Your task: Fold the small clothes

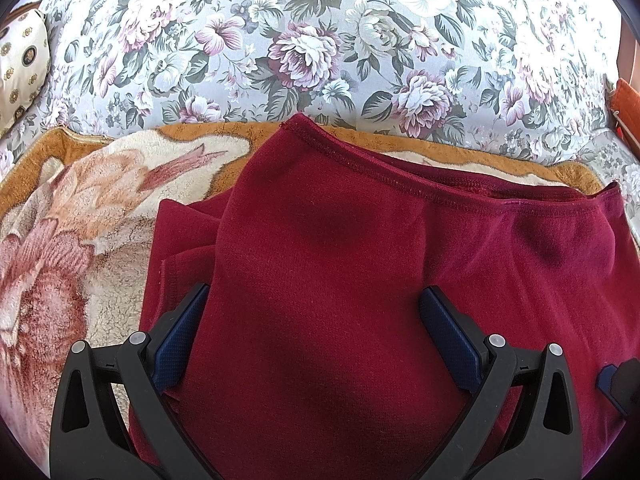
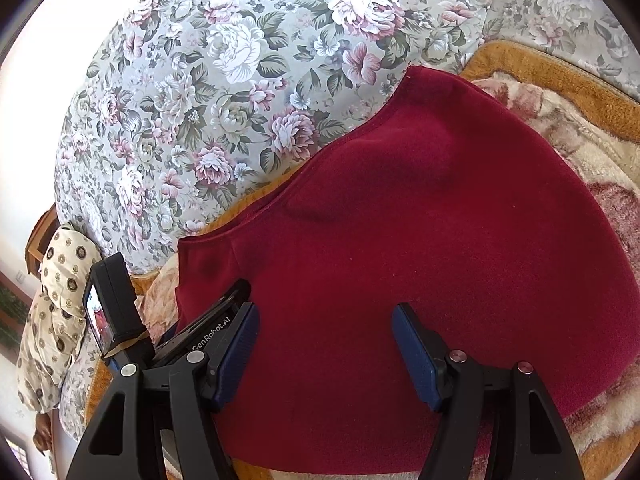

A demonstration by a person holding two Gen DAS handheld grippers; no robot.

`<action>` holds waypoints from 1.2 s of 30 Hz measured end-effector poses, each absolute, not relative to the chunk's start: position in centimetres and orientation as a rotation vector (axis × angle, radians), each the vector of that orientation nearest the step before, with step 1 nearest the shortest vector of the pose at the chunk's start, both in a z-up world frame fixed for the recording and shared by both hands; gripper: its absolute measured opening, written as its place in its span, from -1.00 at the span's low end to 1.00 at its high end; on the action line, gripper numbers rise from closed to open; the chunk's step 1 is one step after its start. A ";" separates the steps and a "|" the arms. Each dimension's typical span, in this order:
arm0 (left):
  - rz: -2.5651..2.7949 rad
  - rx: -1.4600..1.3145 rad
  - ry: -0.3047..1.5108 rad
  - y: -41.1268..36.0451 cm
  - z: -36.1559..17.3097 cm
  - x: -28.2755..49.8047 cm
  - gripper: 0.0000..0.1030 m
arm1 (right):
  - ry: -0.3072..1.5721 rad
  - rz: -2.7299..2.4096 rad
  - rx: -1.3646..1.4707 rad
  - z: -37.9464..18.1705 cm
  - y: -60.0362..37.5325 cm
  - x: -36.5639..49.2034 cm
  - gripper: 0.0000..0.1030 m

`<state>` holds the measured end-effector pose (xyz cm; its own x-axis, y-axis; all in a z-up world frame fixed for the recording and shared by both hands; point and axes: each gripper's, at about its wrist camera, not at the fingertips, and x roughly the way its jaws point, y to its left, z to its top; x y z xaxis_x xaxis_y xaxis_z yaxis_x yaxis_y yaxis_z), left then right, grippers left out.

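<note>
A dark red fleece garment [image 1: 328,248] lies folded on a plush blanket, its stitched hem running along the far edge. My left gripper [image 1: 316,300] hovers just over its near part, open, with both blue pads spread wide and nothing between them. In the right wrist view the same red garment [image 2: 420,232] fills the middle, and my right gripper [image 2: 324,316] is open above it, clasping nothing. The left gripper's body with its small screen [image 2: 112,312] shows at the lower left of that view. A blue tip of the right gripper [image 1: 612,380] peeks in at the left view's right edge.
The plush blanket [image 1: 80,216] with orange border and rose pattern lies beneath the garment. Behind it rises a floral-print cushion [image 1: 304,40]. A cream patterned pillow [image 1: 20,64] sits far left. An orange object [image 1: 628,96] is at the right edge.
</note>
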<state>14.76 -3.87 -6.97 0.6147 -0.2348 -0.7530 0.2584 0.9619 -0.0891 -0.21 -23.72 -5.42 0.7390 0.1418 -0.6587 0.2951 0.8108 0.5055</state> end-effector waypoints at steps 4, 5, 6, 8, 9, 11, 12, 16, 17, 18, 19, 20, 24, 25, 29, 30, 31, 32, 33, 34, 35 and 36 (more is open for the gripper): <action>-0.284 0.029 0.864 -3.9 -7.0 14.8 0.99 | 0.744 -0.093 0.631 -5.3 -23.7 -0.2 0.30; -0.284 0.029 0.864 -3.9 -7.0 14.7 0.99 | 0.742 -0.090 0.631 -5.3 -23.6 -0.2 0.30; -0.284 0.029 0.864 -3.9 -7.0 14.8 0.99 | 0.740 -0.090 0.630 -5.3 -23.6 -0.2 0.30; -0.284 0.029 0.864 -3.9 -7.0 14.7 0.99 | 0.734 -0.087 0.631 -5.2 -23.6 -0.3 0.30; -0.284 0.029 0.864 -3.9 -7.0 14.7 0.99 | 0.733 -0.086 0.632 -5.2 -23.6 -0.3 0.30; -0.284 0.029 0.864 -3.9 -7.0 14.7 0.99 | 0.731 -0.082 0.638 -5.2 -23.7 -0.2 0.30; -0.284 0.029 0.864 -3.9 -7.0 14.8 0.99 | 0.729 -0.079 0.641 -5.2 -23.7 -0.3 0.30; -0.284 0.028 0.865 -3.9 -6.9 14.7 0.99 | 0.711 -0.070 0.666 -5.0 -23.9 -0.6 0.30; -0.284 0.028 0.865 -3.9 -6.9 14.8 0.99 | 0.706 -0.067 0.673 -4.9 -23.9 -0.7 0.30; -0.283 0.028 0.865 -3.9 -6.9 14.8 0.99 | 0.698 -0.060 0.688 -4.7 -24.0 -0.8 0.30; -0.283 0.028 0.865 -3.9 -6.9 14.8 0.99 | 0.693 -0.058 0.693 -4.6 -24.0 -0.9 0.30; -0.283 0.028 0.865 -3.9 -6.9 14.8 0.99 | 0.686 -0.055 0.695 -4.3 -24.1 -1.1 0.30; -0.283 0.028 0.866 -3.9 -6.9 14.8 0.99 | 0.639 -0.049 0.664 -2.8 -24.4 -2.8 0.30; -0.283 0.028 0.866 -3.9 -6.9 14.8 0.99 | 0.628 -0.049 0.655 -2.5 -24.9 -3.3 0.30; -0.283 0.027 0.866 -3.9 -6.9 14.8 0.99 | 0.598 -0.068 0.652 -1.8 -27.5 -5.3 0.29; -0.283 0.027 0.866 -3.9 -6.9 14.7 0.99 | 0.594 -0.081 0.661 -1.7 -28.8 -5.9 0.29; -0.283 0.027 0.867 -3.9 -6.9 14.8 0.99 | 0.590 -0.096 0.669 -1.8 -29.8 -6.5 0.29; -0.283 0.027 0.867 -3.9 -6.9 14.8 0.99 | 0.584 -0.120 0.688 -1.8 -31.4 -7.4 0.30; -0.283 0.027 0.867 -3.9 -6.9 14.8 0.99 | 0.582 -0.137 0.702 -1.9 -32.5 -8.0 0.30; -0.283 0.027 0.867 -3.9 -6.9 14.8 0.99 | 0.579 -0.155 0.714 -2.0 -33.5 -8.6 0.30; -0.283 0.027 0.867 -3.9 -6.9 14.8 0.99 | 0.573 -0.176 0.726 -2.2 -34.8 -9.3 0.30; -0.283 0.027 0.867 -3.9 -6.9 14.8 0.99 | 0.568 -0.202 0.745 -2.4 -36.4 -10.2 0.30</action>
